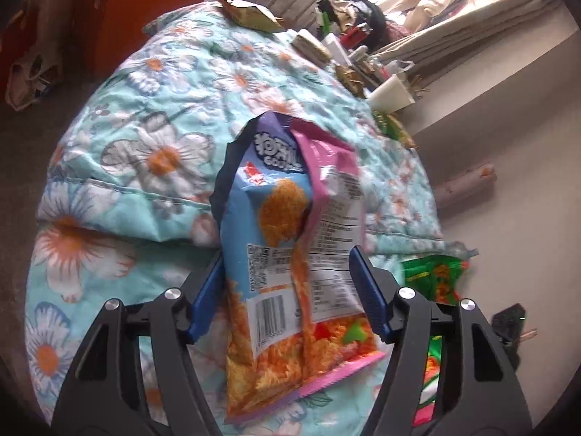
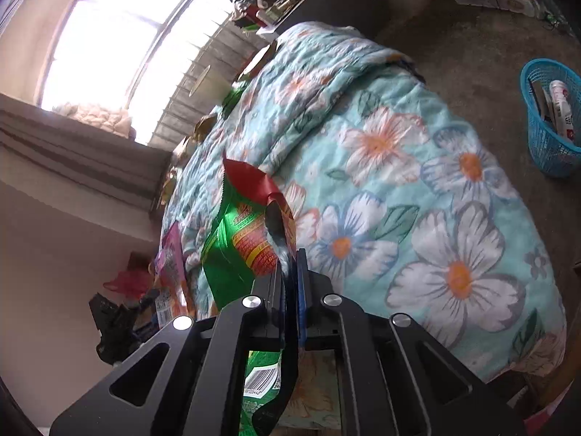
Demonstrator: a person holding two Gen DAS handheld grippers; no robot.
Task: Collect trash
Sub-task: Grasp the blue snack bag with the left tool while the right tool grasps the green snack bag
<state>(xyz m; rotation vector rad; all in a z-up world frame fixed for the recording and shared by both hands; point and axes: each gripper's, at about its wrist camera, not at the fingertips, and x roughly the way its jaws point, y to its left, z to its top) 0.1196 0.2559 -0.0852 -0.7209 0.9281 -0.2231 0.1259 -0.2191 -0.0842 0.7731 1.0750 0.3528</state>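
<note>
A blue, orange and pink snack bag (image 1: 290, 254) lies on the floral quilt (image 1: 145, 152), between the blue pads of my left gripper (image 1: 290, 283). The jaws stand wide apart on either side of the bag and do not squeeze it. My right gripper (image 2: 290, 272) is shut on a green and red snack bag (image 2: 247, 236) and holds it above the quilt (image 2: 417, 200). That green bag also shows at the right of the left wrist view (image 1: 435, 276). The pink bag shows at the left of the right wrist view (image 2: 170, 254).
A blue plastic basket (image 2: 544, 145) with items in it stands on the grey floor right of the bed. More wrappers (image 1: 250, 14) and a white cup (image 1: 390, 92) lie along the bed's far edge. A cluttered windowsill (image 1: 359, 32) is behind. A wall runs beside the bed.
</note>
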